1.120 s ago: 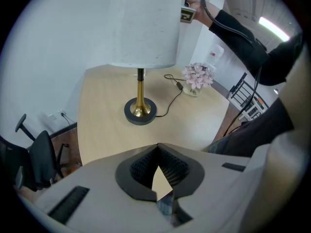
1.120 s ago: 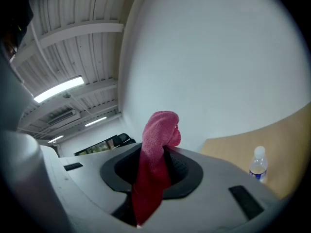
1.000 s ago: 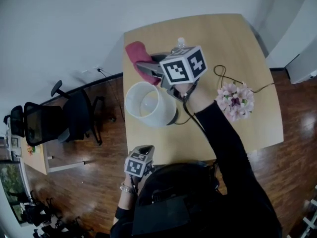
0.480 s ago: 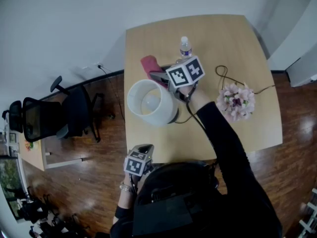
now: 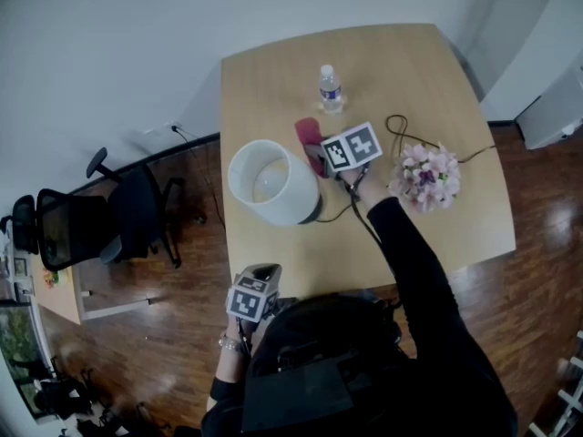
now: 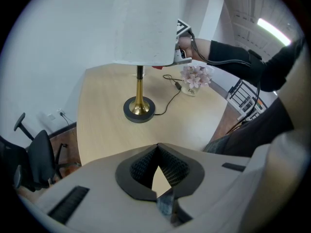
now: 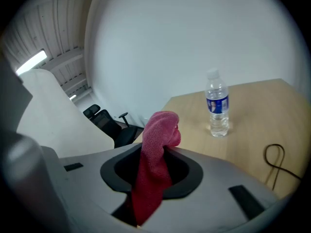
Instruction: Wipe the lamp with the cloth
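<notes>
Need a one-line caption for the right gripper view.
Right tool gripping a red cloth, with a water bottle upright on the table beyond.

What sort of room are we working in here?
Probably an office or meeting room: a wood table with a lamp, office chairs by another desk, a wood floor and bare white walls.

No readable text (bottle label (image 7: 217,104) blurry)
</notes>
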Tool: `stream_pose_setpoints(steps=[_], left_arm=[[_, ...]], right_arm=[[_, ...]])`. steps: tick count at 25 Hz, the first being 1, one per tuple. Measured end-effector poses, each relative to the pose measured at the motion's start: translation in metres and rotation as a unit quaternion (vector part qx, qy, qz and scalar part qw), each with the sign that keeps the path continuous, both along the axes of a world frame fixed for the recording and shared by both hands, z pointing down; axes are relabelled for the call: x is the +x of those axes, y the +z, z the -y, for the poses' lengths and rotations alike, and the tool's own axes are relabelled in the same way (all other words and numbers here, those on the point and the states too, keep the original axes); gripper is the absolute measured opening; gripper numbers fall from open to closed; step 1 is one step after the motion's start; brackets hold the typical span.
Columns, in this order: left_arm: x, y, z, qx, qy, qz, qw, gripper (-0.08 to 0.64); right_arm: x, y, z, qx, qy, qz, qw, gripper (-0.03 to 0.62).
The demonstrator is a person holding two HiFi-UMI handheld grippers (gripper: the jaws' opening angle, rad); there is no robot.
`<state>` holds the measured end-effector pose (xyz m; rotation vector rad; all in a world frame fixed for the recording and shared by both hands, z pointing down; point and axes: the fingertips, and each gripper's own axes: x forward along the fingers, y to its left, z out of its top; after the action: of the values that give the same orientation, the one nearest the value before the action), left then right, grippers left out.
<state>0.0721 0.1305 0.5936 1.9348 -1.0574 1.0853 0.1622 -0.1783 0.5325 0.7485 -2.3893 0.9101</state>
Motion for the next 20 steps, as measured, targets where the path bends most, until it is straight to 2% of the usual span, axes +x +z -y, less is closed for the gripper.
stream_pose_setpoints(steps=[2,5,9,11,14,20], left_arm=[[0.001,0.000,-0.001,0.002,0.009,0.000,1.0000,0.003],[0.004,-0.002,-0.001,0.006,0.022,-0.002,0.9997,0.003],[0.010,-0.007,-0.006,0.008,0.045,-0.006,0.9990,0.003],[0.013,-0.009,-0.009,0.010,0.055,-0.007,0.9984,0.003],[0.014,-0.013,-0.013,0.014,0.065,-0.008,0.9978,0.003],[0.001,-0.015,-0.026,0.012,0.065,-0.002,0.9978,0.003]], right_arm=[[0.018,-0.014,-0.006,0.010,0.025,0.015,1.000,0.104],[0.035,-0.069,-0.022,0.039,0.052,0.078,0.995,0.104],[0.034,-0.161,-0.067,0.089,0.049,0.173,0.980,0.103],[0.027,-0.187,-0.089,0.111,0.040,0.191,0.974,0.104],[0.015,-0.190,-0.111,0.115,0.036,0.200,0.972,0.104],[0.020,-0.144,-0.115,0.079,0.085,0.191,0.975,0.104]])
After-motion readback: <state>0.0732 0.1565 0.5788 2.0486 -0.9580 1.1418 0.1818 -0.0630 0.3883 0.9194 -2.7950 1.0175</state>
